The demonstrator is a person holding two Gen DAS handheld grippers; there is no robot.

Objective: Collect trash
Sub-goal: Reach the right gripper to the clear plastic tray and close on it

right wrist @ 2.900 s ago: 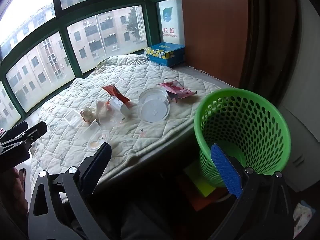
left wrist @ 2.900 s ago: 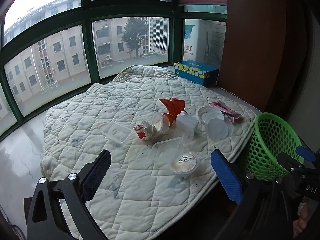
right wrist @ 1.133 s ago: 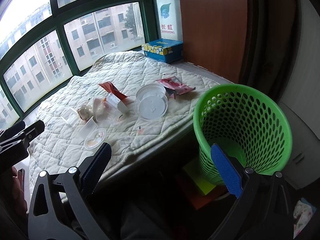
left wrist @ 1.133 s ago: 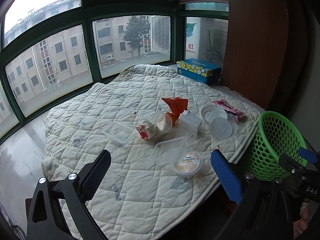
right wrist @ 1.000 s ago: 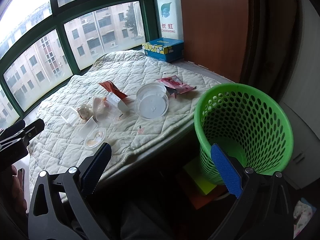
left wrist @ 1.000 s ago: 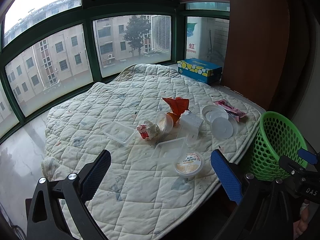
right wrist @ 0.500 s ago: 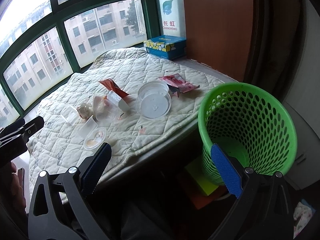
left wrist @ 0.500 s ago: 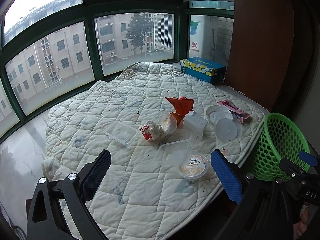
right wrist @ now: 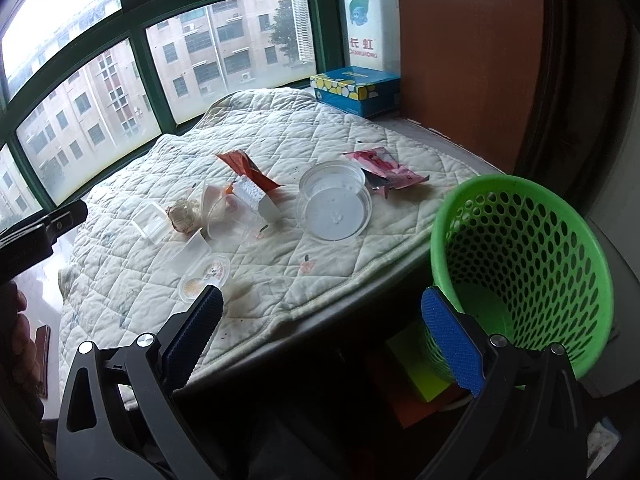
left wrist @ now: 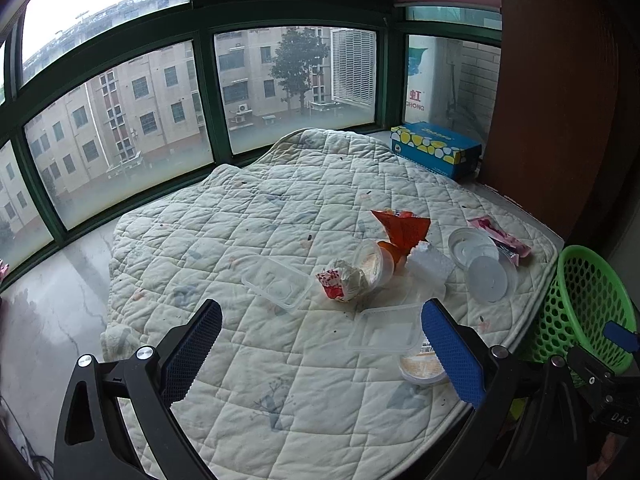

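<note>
Nothing is picked up yet: both the left gripper (left wrist: 320,344) and the right gripper (right wrist: 320,336) hover with fingers spread and empty. Next, I judge, comes reaching for the near sauce cup (left wrist: 420,366), then the green basket (right wrist: 520,272) on the right.

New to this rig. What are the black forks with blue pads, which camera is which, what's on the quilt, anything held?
No robot: a person carries a two-finger gripper in each hand, each with a fisheye camera looking along its fingers. One picture is from the left gripper, the other from the right gripper. Both are open and hold nothing.

On the quilt lies trash: clear round tubs, an orange wrapper, a pink wrapper, a crumpled wrapper, clear rectangular trays and a small sauce cup. A blue tissue box sits at the far edge. The green basket beside the surface looks empty.
</note>
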